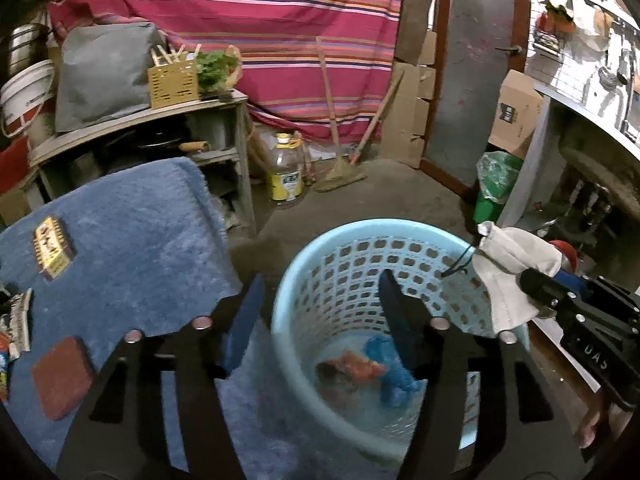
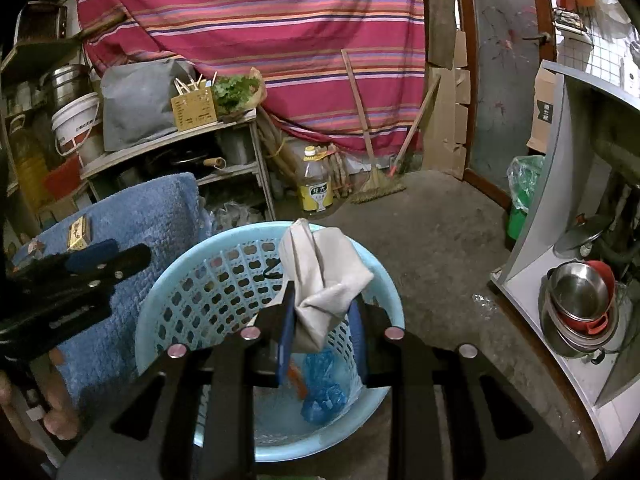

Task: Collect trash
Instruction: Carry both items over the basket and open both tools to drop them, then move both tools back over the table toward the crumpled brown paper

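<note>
Nearest the right wrist camera, the right gripper (image 2: 322, 320) has its jaws closed narrowly on a crumpled white cloth pouch (image 2: 320, 276), which it holds above the basket (image 2: 168, 284), a pale blue perforated plastic tub standing on the floor. The pouch looks light, soft and limp; it should fall freely when let go, though a thin dark cord on it could catch on the rim. The left gripper (image 1: 320, 312) hangs over the basket with its jaws well apart and nothing between them. At the basket's bottom lie a crumpled blue plastic piece (image 1: 390, 376) and something orange (image 1: 352, 364), blurred and hard to name. More trash sits on the blue towel-covered surface (image 1: 140, 240) beside the basket: a small yellow box (image 1: 52, 246), a red-brown flat pad (image 1: 62, 376) and wrappers (image 1: 16, 320) cut off at the frame's left edge. These look light; the box is stiff enough to pinch across its narrow sides, the pad best taken at an edge. The gripper bodies hide the basket's near rim.
</note>
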### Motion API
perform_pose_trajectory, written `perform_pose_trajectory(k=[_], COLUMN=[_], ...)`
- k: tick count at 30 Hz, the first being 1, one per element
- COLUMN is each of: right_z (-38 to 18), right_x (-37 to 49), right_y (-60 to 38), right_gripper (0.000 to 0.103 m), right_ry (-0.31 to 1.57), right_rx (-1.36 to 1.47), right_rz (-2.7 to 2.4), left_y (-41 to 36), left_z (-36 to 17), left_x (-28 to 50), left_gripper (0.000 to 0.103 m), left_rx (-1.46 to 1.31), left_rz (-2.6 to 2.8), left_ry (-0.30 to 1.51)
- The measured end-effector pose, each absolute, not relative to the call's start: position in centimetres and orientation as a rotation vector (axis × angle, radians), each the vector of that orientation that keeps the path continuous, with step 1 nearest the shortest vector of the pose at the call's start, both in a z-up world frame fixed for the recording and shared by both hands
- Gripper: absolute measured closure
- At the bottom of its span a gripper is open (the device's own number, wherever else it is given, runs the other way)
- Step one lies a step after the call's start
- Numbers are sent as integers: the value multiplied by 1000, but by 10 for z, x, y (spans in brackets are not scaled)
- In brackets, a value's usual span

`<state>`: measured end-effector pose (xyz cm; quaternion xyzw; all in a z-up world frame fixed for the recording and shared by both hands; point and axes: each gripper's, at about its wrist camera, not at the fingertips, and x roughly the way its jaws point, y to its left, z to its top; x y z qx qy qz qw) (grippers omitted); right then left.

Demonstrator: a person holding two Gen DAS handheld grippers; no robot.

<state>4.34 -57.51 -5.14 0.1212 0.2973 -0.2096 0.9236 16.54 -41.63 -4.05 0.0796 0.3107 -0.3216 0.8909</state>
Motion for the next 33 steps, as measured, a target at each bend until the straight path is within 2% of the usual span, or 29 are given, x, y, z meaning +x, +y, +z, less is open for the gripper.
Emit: perform_pose_trajectory(k=[4,11,12,13,14,16,17,21,26,33], right_z=[-56,-65,-67,-69,-71,-72,-73,-76,-56,-15], right_x=[49,64,69,72,76,80,82,81,74,83], right_y=[-567,-551,-550,-549,-547,-544,-543,-541,-513,-433], right_gripper=[78,74,72,64,49,30,27,21,13,9], right_ry=[614,629,640,649,656,662,664,688,624,523], right_rx=[247,239,240,241,235,209,199,199,206,128], right_rz=[-432,-430,-434,-430,-431,-455,-468,-530,-517,-395], left_y=[-393,-347,-342,-333,-326,-308,-297,-258,-204,-134], left_z=[-34,-21,-19,-16,-15,-10,-8,-4,1,10], left_x=[164,161,161,162,162,161,161,161,164,162], left_gripper=[21,9,8,7,7,6,6,6,6,5], left_rx=[168,174,170,165,161,159,157,134,116,92], left_rz=[-610,-530,-520,-511,-506,-487,-468,-407,-323,-221], left_ry=[612,569,568,568,568,563,557,556,542,536])
